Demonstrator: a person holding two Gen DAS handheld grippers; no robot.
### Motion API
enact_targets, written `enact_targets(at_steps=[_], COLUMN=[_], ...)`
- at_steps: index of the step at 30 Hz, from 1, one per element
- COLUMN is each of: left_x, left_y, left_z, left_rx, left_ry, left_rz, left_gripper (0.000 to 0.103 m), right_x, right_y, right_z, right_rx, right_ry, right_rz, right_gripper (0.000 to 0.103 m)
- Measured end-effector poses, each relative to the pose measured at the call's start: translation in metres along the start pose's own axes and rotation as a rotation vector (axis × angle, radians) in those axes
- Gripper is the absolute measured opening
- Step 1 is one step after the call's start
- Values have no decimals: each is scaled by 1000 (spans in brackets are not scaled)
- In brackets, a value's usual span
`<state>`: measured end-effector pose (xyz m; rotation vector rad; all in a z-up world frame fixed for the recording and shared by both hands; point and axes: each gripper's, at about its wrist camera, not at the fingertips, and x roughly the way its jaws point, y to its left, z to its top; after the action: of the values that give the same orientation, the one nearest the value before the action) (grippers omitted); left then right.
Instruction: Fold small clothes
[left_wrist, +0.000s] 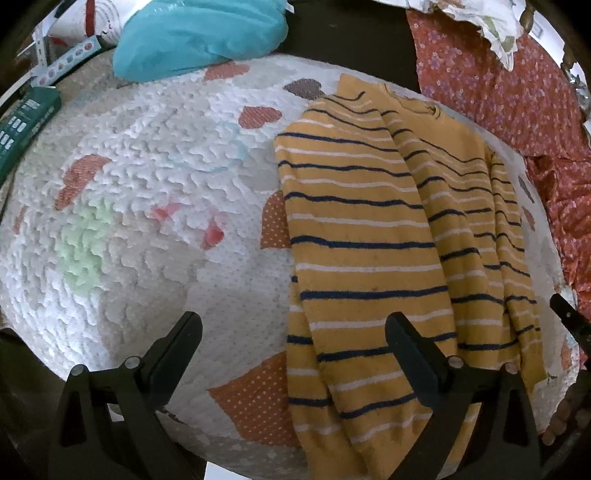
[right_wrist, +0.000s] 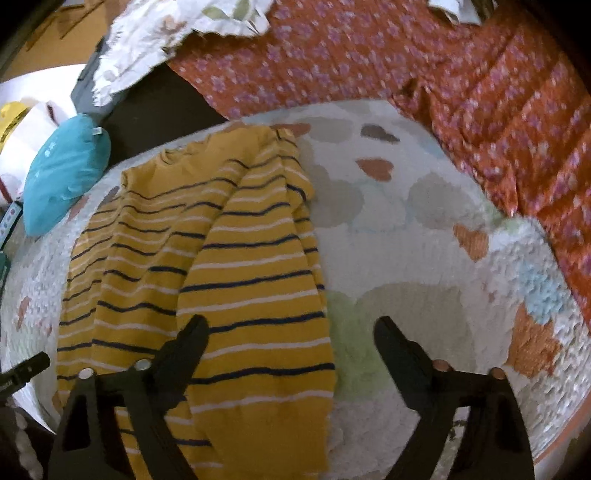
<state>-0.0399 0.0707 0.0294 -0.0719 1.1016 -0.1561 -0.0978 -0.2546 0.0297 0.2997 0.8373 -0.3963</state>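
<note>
A yellow shirt with navy and white stripes (left_wrist: 373, 236) lies on a white textured mat with heart patches (left_wrist: 147, 177), folded lengthwise into a long band with its sides turned in. It also shows in the right wrist view (right_wrist: 221, 266). My left gripper (left_wrist: 293, 325) is open and empty over the shirt's near left edge. My right gripper (right_wrist: 291, 328) is open and empty over the shirt's near right edge and the mat (right_wrist: 424, 229). The tip of the right gripper shows at the far right of the left wrist view (left_wrist: 569, 317).
A teal cushion (left_wrist: 199, 33) lies at the mat's far edge, also in the right wrist view (right_wrist: 66, 173). Red floral fabric (right_wrist: 443, 74) lies beyond the mat, with white floral cloth (right_wrist: 173, 33) on it. A green box (left_wrist: 22, 125) sits at the left.
</note>
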Motion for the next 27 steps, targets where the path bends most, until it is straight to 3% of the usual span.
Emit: enact_targets(at_steps=[27], left_x=[35], left_y=[-31], left_z=[7], left_rx=[112], left_ry=[48], left_rz=[3], left_gripper=[99], right_x=[32], right_y=[18], right_z=[-3], right_rx=[-29], right_ry=[62], right_rz=[-1], right_gripper=[91])
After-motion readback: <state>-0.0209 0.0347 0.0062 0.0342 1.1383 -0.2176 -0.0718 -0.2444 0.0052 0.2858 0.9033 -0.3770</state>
